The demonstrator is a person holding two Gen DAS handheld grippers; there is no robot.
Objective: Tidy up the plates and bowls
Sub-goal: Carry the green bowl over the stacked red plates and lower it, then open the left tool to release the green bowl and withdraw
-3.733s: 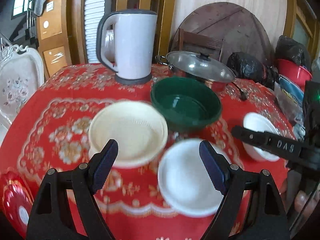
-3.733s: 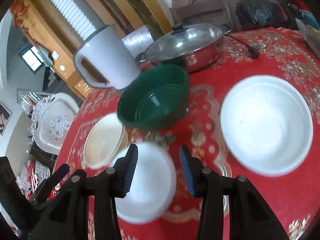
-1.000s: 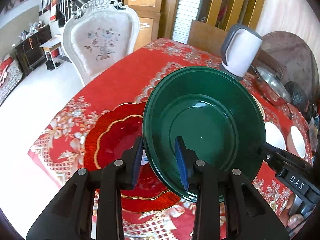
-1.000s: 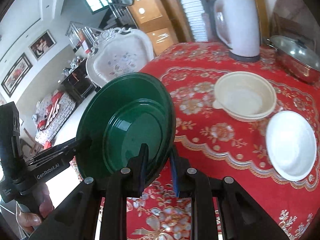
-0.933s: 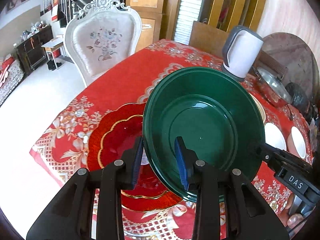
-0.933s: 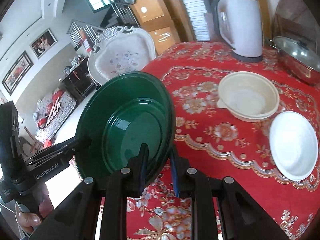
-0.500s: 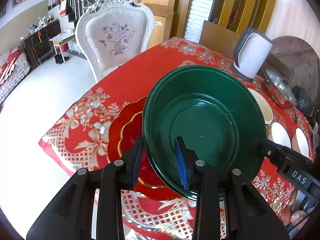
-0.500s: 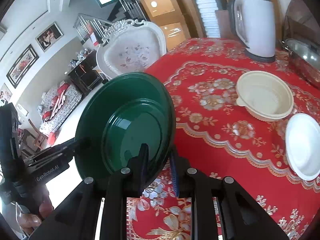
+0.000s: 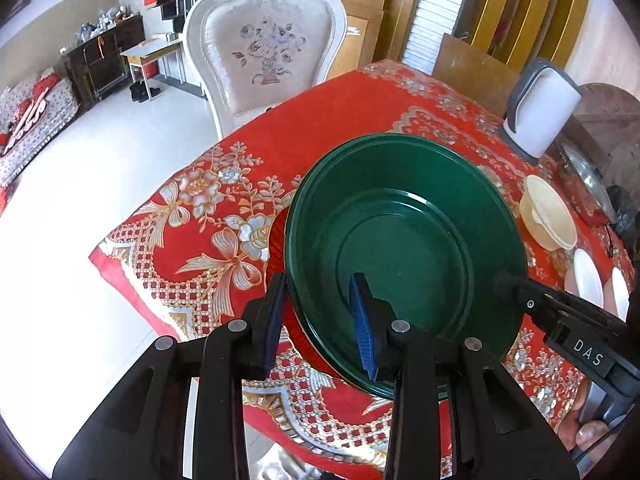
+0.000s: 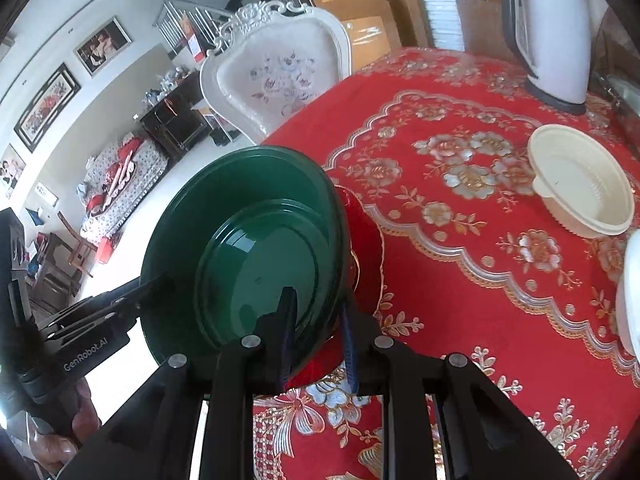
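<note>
Both grippers clamp the green bowl [image 9: 404, 240] by opposite rims, left gripper [image 9: 320, 320], right gripper [image 10: 316, 330]; its mouth faces up, tilted, above the red plate [image 10: 366, 240].

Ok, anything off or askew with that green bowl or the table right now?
Nothing spilled or damaged. The green bowl is tilted, held by its rim in both grippers, left and right, over the red plate.
</note>
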